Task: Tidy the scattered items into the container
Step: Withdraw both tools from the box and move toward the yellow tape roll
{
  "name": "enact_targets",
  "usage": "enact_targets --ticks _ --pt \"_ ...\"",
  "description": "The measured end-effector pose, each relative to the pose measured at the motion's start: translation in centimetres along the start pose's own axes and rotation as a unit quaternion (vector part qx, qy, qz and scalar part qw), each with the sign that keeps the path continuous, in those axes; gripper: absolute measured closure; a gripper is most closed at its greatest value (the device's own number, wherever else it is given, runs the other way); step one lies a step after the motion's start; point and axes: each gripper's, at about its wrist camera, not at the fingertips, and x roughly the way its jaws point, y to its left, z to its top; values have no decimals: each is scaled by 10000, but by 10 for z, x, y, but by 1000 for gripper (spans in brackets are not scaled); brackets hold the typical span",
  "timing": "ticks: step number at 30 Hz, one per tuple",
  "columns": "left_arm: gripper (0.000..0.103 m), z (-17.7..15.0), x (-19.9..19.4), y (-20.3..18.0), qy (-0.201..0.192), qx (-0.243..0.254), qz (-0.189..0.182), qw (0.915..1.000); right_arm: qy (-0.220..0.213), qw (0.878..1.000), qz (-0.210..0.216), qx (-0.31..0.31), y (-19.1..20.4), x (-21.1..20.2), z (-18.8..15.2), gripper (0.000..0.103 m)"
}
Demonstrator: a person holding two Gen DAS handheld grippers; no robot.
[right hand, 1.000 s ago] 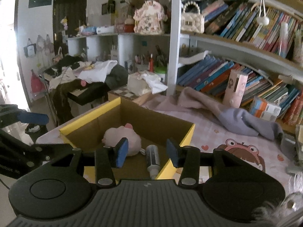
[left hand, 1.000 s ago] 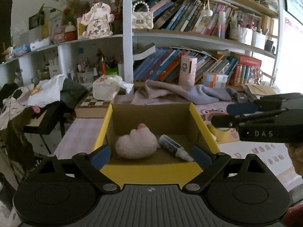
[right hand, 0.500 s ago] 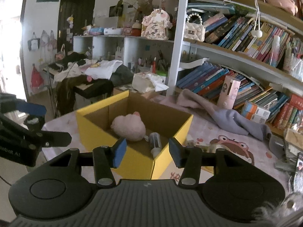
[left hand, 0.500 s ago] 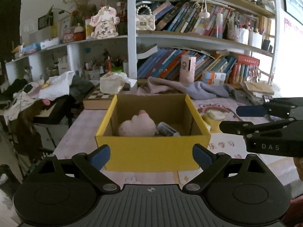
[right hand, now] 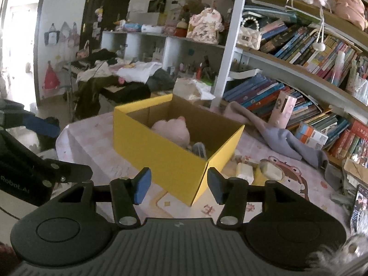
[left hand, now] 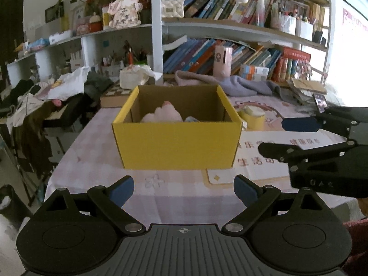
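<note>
pink checked table [left hand: 96, 138], then yellow box [left hand: 177, 147] near its middle, holding plush toy [left hand: 169, 115] and small tube [right hand: 199, 149]. beside the box's right wall, toward the table's right edge: tape roll [left hand: 253, 115], small pale bottle [right hand: 245, 172] (both likely next). left gripper [left hand: 184, 191] wide open, empty; right gripper [right hand: 178, 184] also agape, empty. best to approach the bottle low, straddling it squarely before closing.

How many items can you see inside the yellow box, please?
2: a pink plush near the middle of the box, and a tube beside it toward the right corner. The walls may hide others.
</note>
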Motion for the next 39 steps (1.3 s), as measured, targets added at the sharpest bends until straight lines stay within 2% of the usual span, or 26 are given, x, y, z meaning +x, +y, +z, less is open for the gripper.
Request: enact_targets --ticks 7,17,21,27,39 --pt "8 -10 1 -12 157 185 -78 9997 405 9990 72 -172 9 -2 -13 39" --pt "8 -16 6 -29 295 317 -394 9983 613 9979 -209 -43 -2 -13 -31 33" --pt "8 -16 10 -36 325 403 -537 9972 631 9969 -466 -11 -13 -22 -37 30" --pt "8 -16 20 -50 452 555 -839 9939 833 9917 -862 466 -33 -30 -50 29" --pt "8 -2 43 -94 440 1101 -1491 9817 1049 9814 -1336 895 -69 -45 -69 23"
